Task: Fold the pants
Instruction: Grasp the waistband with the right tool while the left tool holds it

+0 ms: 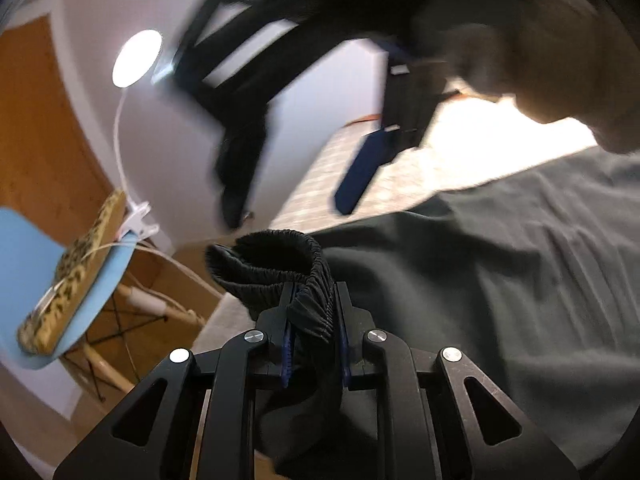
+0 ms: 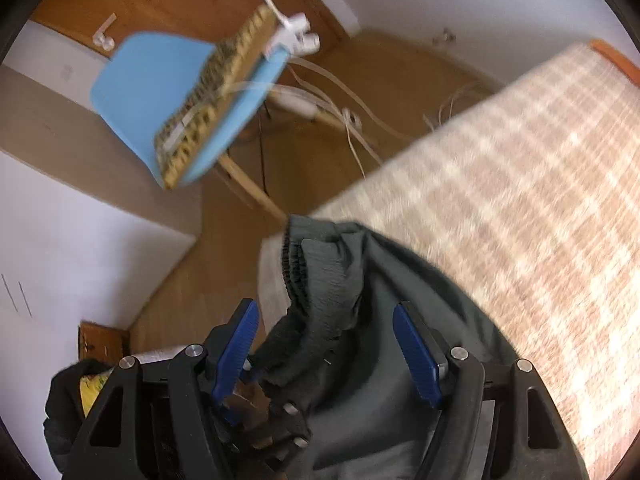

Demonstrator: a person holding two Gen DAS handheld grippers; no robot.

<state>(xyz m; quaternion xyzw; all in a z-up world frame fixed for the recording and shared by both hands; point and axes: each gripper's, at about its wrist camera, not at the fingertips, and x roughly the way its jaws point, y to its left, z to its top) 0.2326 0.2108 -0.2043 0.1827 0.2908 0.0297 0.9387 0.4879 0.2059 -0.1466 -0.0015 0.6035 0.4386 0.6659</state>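
Observation:
The dark grey pants (image 1: 500,264) lie spread on a checked beige bed cover (image 1: 360,168). My left gripper (image 1: 312,304) is shut on the bunched elastic waistband (image 1: 276,260), which sticks up between its blue-padded fingers. In the right wrist view my right gripper (image 2: 324,344) is open, its blue pads (image 2: 416,348) wide apart on either side of the gathered waistband (image 2: 320,276); the pants (image 2: 380,400) drape between the fingers. In the left wrist view the right gripper (image 1: 360,176) appears blurred above the bed, held by a hand (image 1: 540,60).
A light blue chair (image 2: 160,88) with a leopard-print cushion (image 2: 208,92) and clipped white cables stands beside the bed on the wooden floor. A round lamp (image 1: 136,56) glows against the white wall. The bed edge (image 2: 276,264) is just ahead of the waistband.

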